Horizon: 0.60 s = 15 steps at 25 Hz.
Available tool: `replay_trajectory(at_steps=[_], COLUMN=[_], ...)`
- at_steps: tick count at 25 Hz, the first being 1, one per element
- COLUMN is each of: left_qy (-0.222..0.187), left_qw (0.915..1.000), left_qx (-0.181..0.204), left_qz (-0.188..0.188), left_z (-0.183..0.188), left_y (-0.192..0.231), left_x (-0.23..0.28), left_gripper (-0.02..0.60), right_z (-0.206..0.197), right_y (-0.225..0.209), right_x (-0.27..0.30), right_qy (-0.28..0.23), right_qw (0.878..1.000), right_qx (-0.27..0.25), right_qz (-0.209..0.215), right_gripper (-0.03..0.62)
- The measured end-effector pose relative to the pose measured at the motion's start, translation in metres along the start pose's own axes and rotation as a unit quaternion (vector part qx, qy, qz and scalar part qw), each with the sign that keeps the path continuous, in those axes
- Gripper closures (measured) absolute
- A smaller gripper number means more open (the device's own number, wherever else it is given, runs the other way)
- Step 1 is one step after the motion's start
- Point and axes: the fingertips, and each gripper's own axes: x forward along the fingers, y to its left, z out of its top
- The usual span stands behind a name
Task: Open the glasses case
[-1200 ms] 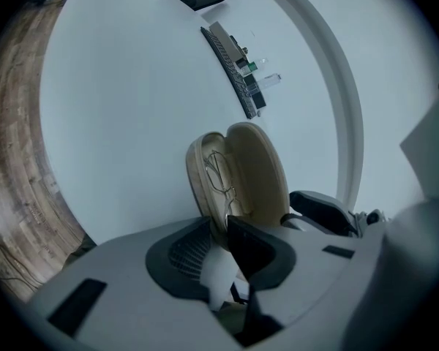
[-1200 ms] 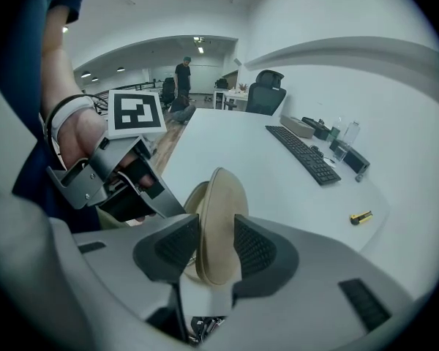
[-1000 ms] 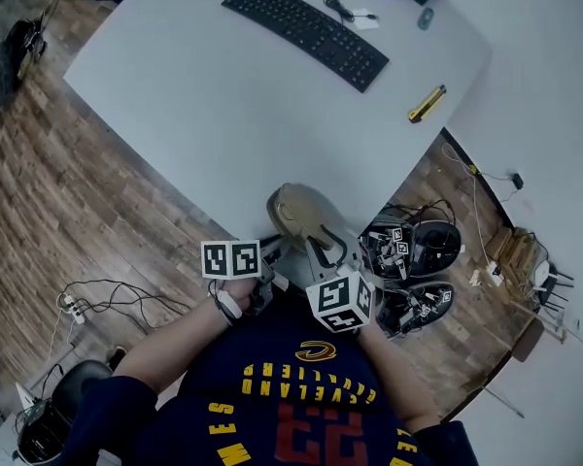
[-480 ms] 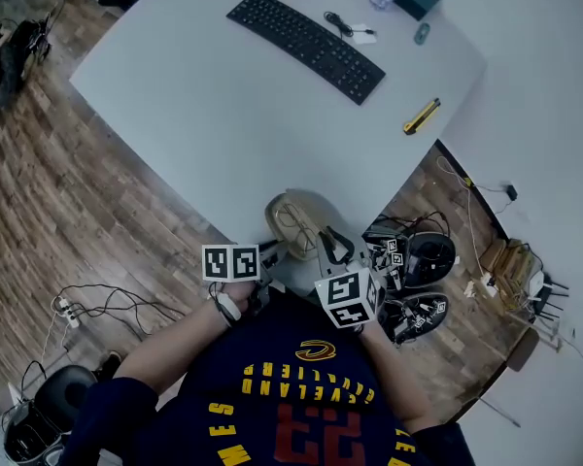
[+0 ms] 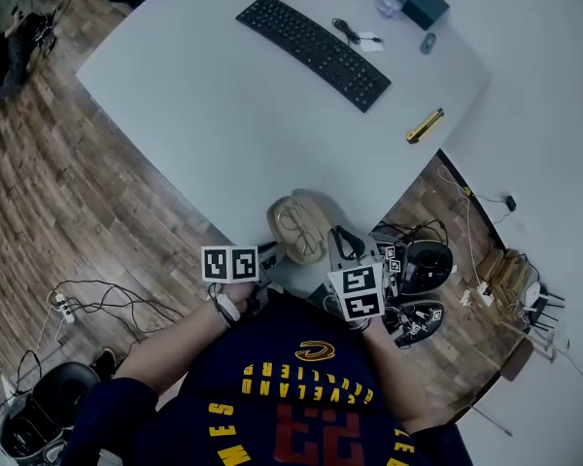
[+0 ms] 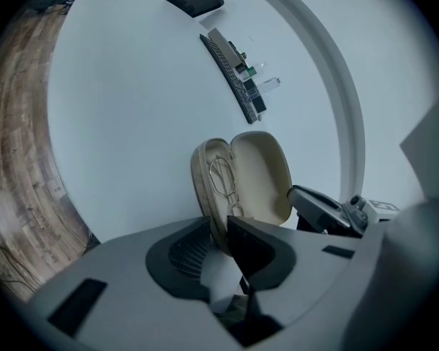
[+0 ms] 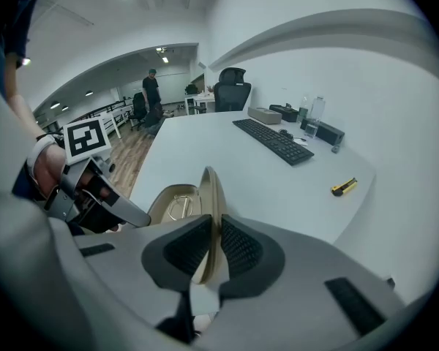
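Glasses case [image 5: 286,217]: open at the bench's [image 5: 204,105] near edge, lid [image 7: 212,192] upright, glasses [image 6: 223,181] inside.
Left tongs [image 6: 223,243]: pinching the case's lower half.
Right tongs [image 7: 214,248]: closing on the lid between them.
Keyboard [image 5: 316,39]: far edge.

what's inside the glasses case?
Wire-frame glasses lie in the base half of the glasses case; the lid's lining is bare. The base's near end is hidden by the left gripper.
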Motion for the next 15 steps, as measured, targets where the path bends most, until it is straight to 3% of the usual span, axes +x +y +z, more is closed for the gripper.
replay_trajectory(at_steps=[15], left_qy=[-0.006], left_qw=[1.0], left_qx=[-0.007], left_qz=[-0.003], left_z=[0.001], left_y=[0.002], left_x=[0.001], left_gripper=[0.497], right_z=[-0.011], right_y=[-0.025], right_x=[0.013], right_qy=[-0.012], right_qw=[0.997], right_qx=[0.076], right_qz=[0.008], right_gripper=[0.543])
